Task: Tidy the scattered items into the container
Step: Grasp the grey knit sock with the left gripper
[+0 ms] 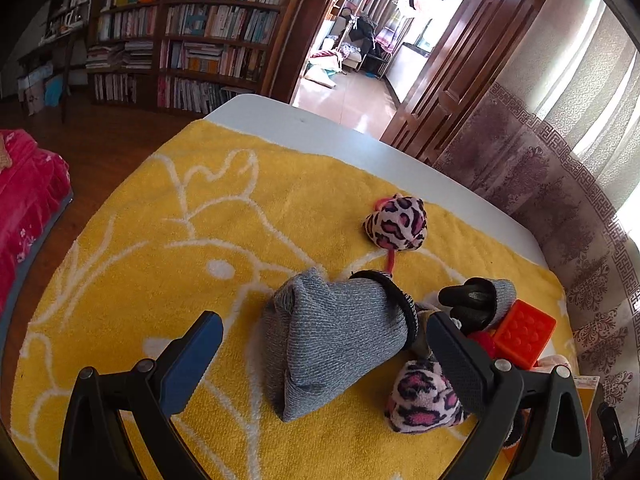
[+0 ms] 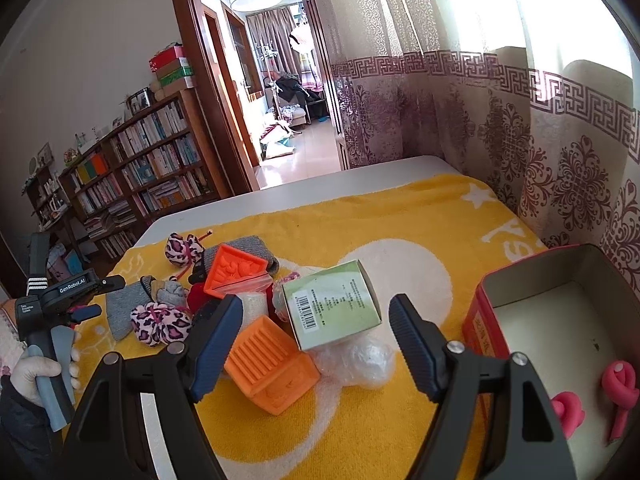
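My left gripper [image 1: 324,320] stands open over a grey knitted sock [image 1: 340,344] on the yellow towel [image 1: 160,240]. A pink leopard-print plush [image 1: 420,396] lies by its right finger, and a second one [image 1: 396,222] lies farther off. My right gripper [image 2: 318,308] is open, with a green-and-white carton [image 2: 332,304] lying between and beyond its fingers, untouched by the pads. An orange block [image 2: 272,364] rests by its left finger. The red tin [image 2: 486,332] at the right holds two pink pieces [image 2: 618,384].
Another orange block [image 2: 234,270], a black glove [image 1: 472,300] and clear plastic wrap [image 2: 360,360] lie in the pile. A gloved hand [image 2: 40,372] holds the left gripper [image 2: 100,296]. The white table's edge [image 1: 320,128] runs beyond the towel, and a curtain [image 2: 520,140] hangs at the right.
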A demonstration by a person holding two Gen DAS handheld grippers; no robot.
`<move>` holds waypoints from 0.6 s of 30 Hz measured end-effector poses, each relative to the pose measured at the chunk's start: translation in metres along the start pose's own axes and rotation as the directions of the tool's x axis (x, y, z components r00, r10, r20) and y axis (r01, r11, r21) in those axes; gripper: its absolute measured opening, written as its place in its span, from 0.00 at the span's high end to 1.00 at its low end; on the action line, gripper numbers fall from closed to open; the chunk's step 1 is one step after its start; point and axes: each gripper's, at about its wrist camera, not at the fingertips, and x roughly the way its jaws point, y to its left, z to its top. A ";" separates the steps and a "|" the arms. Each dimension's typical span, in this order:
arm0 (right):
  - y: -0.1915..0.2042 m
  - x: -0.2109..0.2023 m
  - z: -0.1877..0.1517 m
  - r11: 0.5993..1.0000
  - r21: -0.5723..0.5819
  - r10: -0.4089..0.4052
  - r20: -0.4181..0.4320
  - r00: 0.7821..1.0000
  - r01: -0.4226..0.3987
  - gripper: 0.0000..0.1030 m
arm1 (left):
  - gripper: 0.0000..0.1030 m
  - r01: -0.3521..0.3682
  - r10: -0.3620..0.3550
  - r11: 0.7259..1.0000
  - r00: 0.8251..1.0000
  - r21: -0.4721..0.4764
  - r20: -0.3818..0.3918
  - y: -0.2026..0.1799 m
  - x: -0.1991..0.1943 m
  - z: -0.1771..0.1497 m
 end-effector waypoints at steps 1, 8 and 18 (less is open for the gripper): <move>-0.001 0.001 0.000 1.000 0.006 0.002 0.000 1.000 -0.002 0.23 | 0.00 0.004 -0.004 1.000 1.000 -0.001 -0.004 0.000 0.003 0.000; -0.002 0.004 0.001 0.999 0.013 0.035 -0.006 0.999 -0.035 0.23 | 0.00 0.019 -0.019 1.000 1.000 0.003 -0.010 -0.003 0.018 -0.003; 0.003 0.029 0.004 1.000 -0.002 0.016 -0.058 0.998 -0.016 0.23 | 0.27 -0.011 0.010 0.994 1.000 0.106 0.012 -0.014 0.024 -0.012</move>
